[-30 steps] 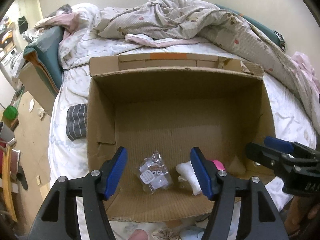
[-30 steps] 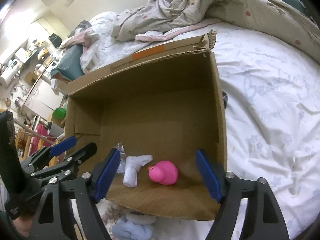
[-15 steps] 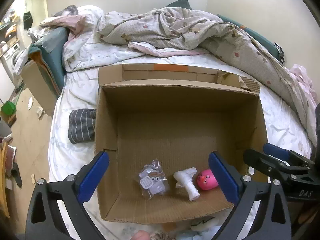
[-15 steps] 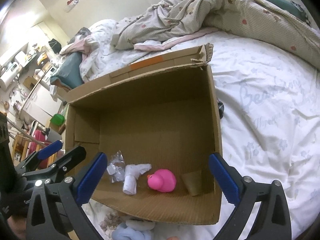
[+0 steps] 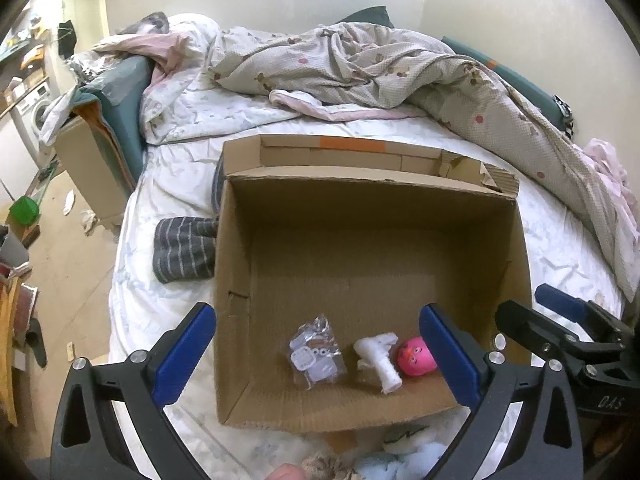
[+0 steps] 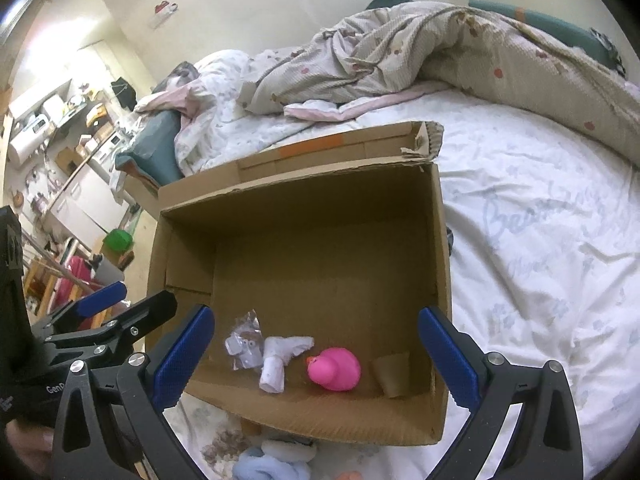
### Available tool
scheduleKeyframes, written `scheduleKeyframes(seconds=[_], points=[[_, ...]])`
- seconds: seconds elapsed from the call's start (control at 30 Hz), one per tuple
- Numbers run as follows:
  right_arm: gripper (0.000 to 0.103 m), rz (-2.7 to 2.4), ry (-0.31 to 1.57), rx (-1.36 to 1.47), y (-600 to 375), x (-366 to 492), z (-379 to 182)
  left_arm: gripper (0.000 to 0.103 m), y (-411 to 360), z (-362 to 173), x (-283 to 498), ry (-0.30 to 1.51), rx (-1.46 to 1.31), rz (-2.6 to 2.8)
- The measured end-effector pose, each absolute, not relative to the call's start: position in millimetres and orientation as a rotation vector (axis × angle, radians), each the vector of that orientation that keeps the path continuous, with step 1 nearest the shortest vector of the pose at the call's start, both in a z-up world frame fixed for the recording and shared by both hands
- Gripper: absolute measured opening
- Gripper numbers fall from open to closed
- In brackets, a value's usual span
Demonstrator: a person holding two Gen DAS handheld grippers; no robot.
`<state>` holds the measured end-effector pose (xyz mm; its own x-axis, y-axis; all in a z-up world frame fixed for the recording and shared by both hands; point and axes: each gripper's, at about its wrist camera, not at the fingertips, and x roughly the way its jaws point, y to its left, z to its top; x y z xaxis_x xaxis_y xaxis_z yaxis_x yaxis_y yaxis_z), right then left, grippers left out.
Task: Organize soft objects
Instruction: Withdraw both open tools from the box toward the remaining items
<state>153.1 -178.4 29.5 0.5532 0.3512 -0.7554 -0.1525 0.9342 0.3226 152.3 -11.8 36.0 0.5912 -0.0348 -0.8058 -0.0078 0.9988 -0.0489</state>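
Both tongs released, spread wide, gripping nothing. Left tongs (image 5: 316,354) hovering over the near edge of the open cardboard box (image 5: 372,276), blue pads framing its front part; right tongs (image 6: 316,354) poised likewise at the same near edge, just beside the left pair. Inside the box, along the near wall, three things in a row: a crinkled clear packet (image 5: 318,358) on the left, a rolled white sock (image 5: 380,362) in the middle, touching or nearly touching a pink rubber duck (image 6: 334,368) on the right. A small loose cardboard scrap (image 6: 392,374) near the box's right corner, apart from the duck. Box resting on a bed (image 6: 540,240) with a white printed sheet; crumpled quilt (image 5: 380,64) heaped at the far side. Grey striped cloth (image 5: 182,250) lying on the sheet against the box's left wall. In front of the box, at the bottom edge of both views, a light blue plush thing (image 6: 268,470) and a brownish fuzzy bit (image 5: 320,466), partly cut off.
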Motion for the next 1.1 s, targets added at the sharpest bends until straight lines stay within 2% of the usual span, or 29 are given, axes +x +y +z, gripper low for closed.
scheduleKeyframes(seconds=[0.6, 1.1], points=[[0.103, 0.329, 0.904, 0.192, -170, 112, 53, 0.102, -5, 61, 103, 0.929, -0.027, 0.003], [0.103, 0.288, 0.946, 0.205, -186, 72, 50, 0.102, 7, 46, 55, 1.009, -0.038, 0.009]])
